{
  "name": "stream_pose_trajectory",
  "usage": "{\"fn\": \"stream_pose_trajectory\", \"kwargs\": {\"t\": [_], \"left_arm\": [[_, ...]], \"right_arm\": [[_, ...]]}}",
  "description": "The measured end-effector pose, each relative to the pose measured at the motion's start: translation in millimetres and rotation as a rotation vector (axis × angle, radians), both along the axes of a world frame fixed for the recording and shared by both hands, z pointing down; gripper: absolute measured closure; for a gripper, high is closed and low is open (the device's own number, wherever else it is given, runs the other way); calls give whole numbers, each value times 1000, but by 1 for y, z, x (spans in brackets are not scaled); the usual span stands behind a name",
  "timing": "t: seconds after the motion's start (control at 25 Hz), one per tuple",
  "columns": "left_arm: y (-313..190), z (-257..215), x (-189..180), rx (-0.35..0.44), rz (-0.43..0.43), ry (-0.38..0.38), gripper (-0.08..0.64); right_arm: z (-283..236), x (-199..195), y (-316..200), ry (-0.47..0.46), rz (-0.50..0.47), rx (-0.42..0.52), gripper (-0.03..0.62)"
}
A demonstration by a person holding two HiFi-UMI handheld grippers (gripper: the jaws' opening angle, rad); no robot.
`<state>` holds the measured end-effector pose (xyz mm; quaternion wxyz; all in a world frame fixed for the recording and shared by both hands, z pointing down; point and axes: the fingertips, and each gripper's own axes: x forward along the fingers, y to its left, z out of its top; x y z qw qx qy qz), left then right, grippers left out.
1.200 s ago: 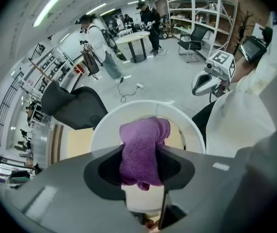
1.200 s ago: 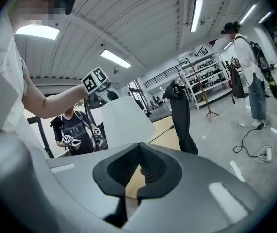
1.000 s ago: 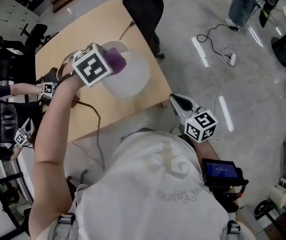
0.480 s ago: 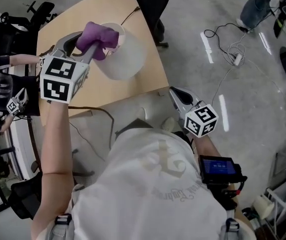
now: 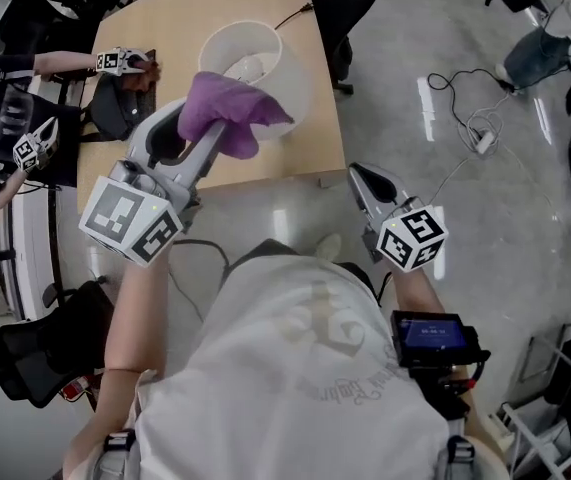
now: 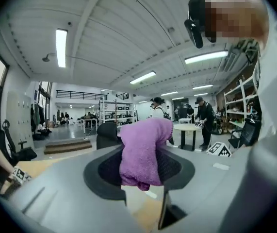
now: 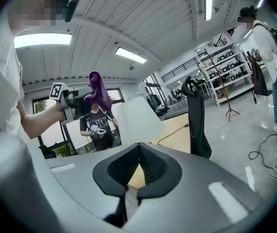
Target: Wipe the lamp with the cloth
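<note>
Drooping, bunched, fuzzy purple cloth (image 5: 227, 118).

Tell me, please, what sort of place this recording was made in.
Probably an open-plan lab or workshop: storage shelves, cables trailing over a polished floor, and another person also holding marker cubes.

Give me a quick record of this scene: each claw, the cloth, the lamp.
Left claw: shut on the purple cloth
Right claw: shut, empty, over the floor by the table
Cloth: hangs from the left claw, apart from the lamp in the right gripper view
Lamp: white shade, upright on the wooden table
</note>
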<state>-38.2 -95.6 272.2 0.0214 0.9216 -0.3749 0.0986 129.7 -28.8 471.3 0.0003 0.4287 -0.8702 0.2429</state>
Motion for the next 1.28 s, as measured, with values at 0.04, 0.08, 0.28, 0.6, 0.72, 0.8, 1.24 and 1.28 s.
{"fn": "stream_pose_trajectory", "kwargs": {"t": [0.04,0.08,0.28,0.6,0.72,0.8,1.24,1.28], "left_arm": [[6,6,-4,-15,-1,22,399],[11,13,-8,-29,-3,34,399],[30,59,-36,-53,-22,60,397],[68,152,-75,-157,-37,98,399],[80,169,-81,-195,-29,119,399],[86,173,-82,-204,-15,128,399],[108,188,-98,-208,33,141,397],[109,189,-101,-209,34,141,397]], "right_arm": [[-5,0,0,-6,4,10,580],[-10,1,0,-10,8,20,580],[-28,-13,18,47,-14,92,580],[-39,-64,46,135,-22,139,580],[-39,-74,53,146,-5,128,580],[-38,-75,58,150,13,118,580],[-29,-97,82,175,62,97,580],[-28,-99,84,175,65,98,580]]}}
